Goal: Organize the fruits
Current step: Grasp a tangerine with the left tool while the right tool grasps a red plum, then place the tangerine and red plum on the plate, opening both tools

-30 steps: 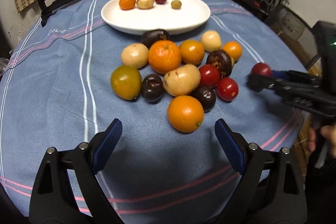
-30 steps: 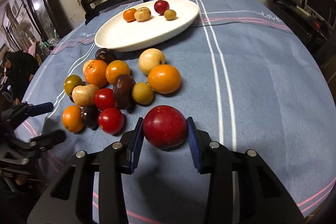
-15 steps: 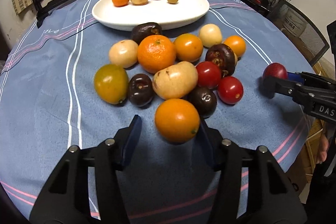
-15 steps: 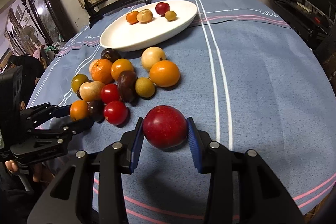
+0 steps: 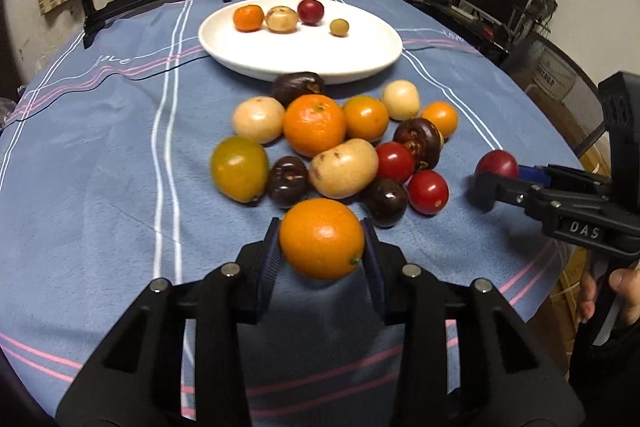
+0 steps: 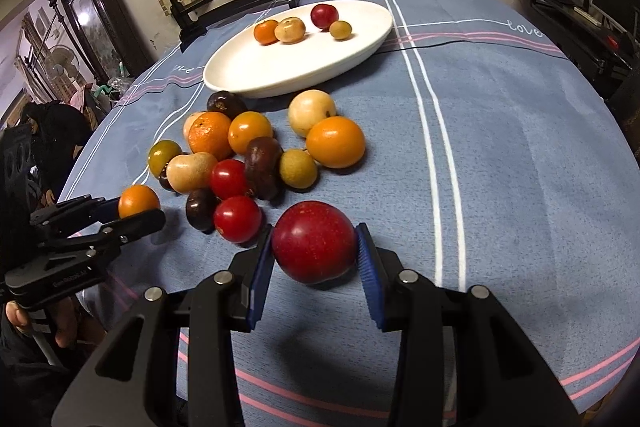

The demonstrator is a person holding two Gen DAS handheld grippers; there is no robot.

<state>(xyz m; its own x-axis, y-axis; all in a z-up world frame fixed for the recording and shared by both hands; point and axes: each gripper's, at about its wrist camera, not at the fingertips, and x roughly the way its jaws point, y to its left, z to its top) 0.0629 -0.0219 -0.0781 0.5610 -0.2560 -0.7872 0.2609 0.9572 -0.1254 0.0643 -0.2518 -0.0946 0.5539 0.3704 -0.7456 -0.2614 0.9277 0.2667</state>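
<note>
Left hand-held gripper (image 5: 322, 247) closing on orange (image 5: 322, 239) between its pads; right hand-held gripper (image 6: 314, 255) clamps red plum (image 6: 314, 241); both round, smooth, probably soft; grip mid-girth, lightly.

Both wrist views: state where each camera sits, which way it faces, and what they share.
Left wrist: on the left tongs, looking down across the blue tablecloth; jaws closing around a round orange fruit; a hand shows at right.
Right wrist: on the right tongs, gripping a round dark-red fruit.
Shared: the oval white plate, the fruit pile, each other's tongs.
</note>
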